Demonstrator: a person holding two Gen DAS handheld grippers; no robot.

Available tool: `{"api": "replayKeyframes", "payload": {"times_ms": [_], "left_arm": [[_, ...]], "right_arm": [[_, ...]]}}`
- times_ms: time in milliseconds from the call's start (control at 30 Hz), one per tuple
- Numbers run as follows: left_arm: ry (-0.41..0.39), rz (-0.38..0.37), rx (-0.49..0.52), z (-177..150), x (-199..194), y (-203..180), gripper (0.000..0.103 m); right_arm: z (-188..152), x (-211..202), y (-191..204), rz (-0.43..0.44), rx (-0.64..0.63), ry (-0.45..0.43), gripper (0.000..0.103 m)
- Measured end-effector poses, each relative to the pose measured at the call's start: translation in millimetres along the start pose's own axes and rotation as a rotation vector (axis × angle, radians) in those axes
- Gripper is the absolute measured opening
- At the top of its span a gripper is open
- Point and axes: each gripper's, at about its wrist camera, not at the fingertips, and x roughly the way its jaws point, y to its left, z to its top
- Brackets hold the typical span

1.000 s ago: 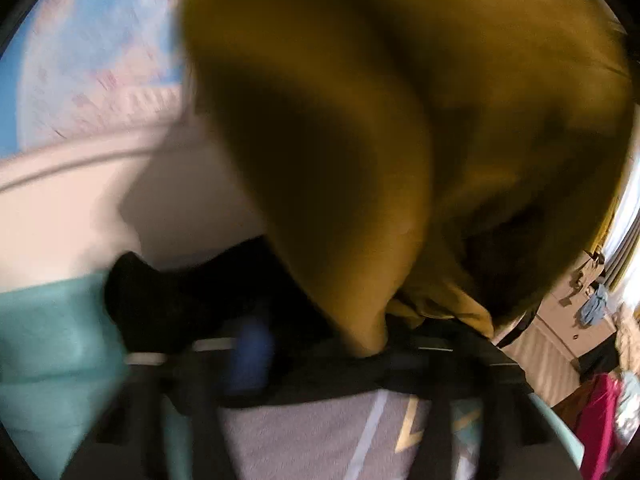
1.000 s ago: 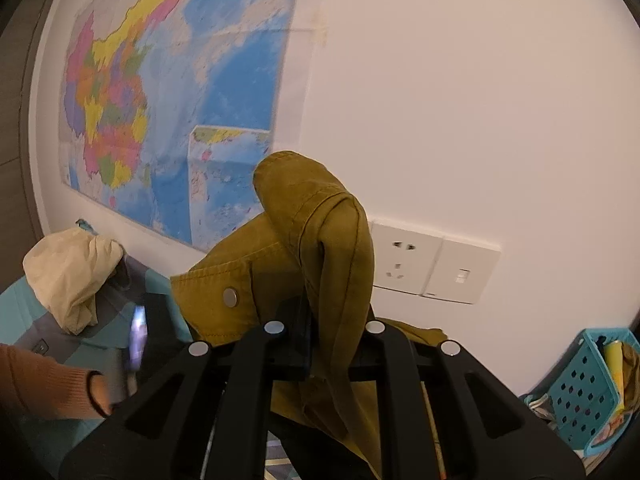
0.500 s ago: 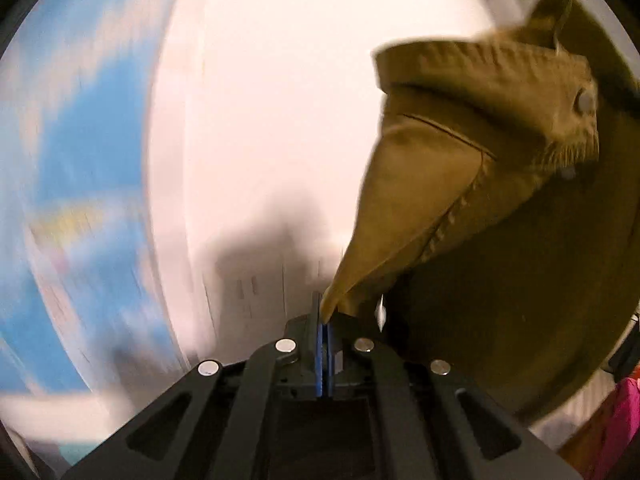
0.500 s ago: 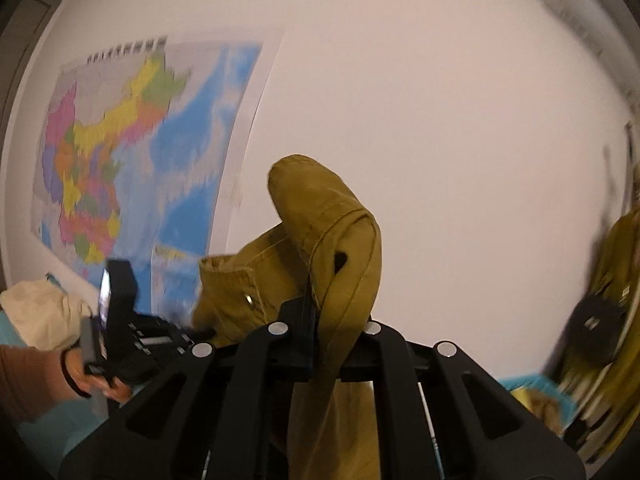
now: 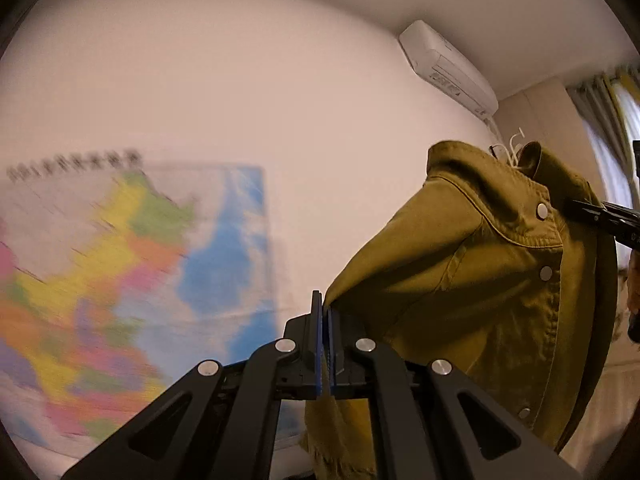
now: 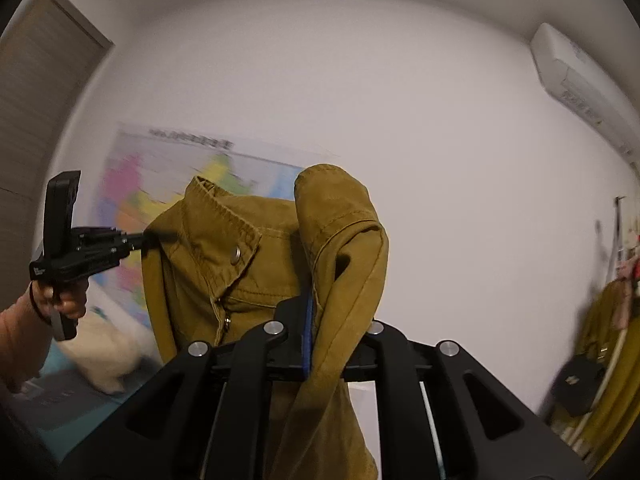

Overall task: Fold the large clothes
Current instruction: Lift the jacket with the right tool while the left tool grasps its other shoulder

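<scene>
Step in hand: lifting the olive jacket (image 6: 240, 264) clear and spreading it in the air before any fold, judged from how it hangs.
Left tool (image 5: 325, 312): clamped tight on a thin edge of the jacket, blue pads almost meeting, cloth pinched between them.
Right tool (image 6: 310, 320): closed on a thick rolled seam of the jacket, cloth draped over and down past the jaws.
Jacket position: held high in front of the white wall (image 6: 440, 160), hanging between both tools, collar and snap buttons facing the right wrist camera, lower part dropping out of view.
Doing it well: keep both grips firm; draw the 2 tools apart until the top edge runs taut; level them so the body hangs straight; let the cloth settle before lowering.
Risk: thick seam in the right tool likely to slip if jerked; thin edge in the left tool likely to pull free under the garment's weight.
Landing place: bed or worktop not clearly visible now; cannot tell where the jacket should go down.
Containers: none clearly visible in either view now; contents cannot be told.
Background: map (image 5: 120, 280) on the wall, air conditioner (image 6: 580, 84) near the ceiling.
</scene>
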Motion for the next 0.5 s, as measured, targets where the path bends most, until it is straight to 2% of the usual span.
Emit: {"api": "replayKeyframes", "payload": {"times_ms": [33, 167, 267, 300, 400, 467, 500], "left_arm": [[-0.006, 0.042, 0.023, 6, -19, -12, 0.001], [-0.018, 0.165, 0.1, 10, -89, -9, 0.001], [0.024, 0.252, 0.175, 2, -133, -29, 0.001], [0.053, 0.292, 0.204, -2, -140, -30, 0.001], [0.108, 0.324, 0.208, -7, -145, -24, 0.0], [0.099, 0.452, 0.221, -15, -139, -8, 0.0], [0.122, 0.476, 0.208, -23, -136, 0, 0.0]], "right_arm": [[1, -8, 8, 0.03, 0.002, -0.012, 0.009], [6, -36, 39, 0.136, 0.001, -0.077, 0.01], [6, -44, 54, 0.222, 0.044, -0.121, 0.01], [4, -40, 60, 0.24, 0.044, -0.118, 0.01], [-10, -10, 70, 0.326, 0.092, -0.108, 0.01], [-25, 20, 73, 0.372, 0.147, -0.058, 0.01], [-34, 42, 77, 0.389, 0.175, -0.024, 0.01]]}}
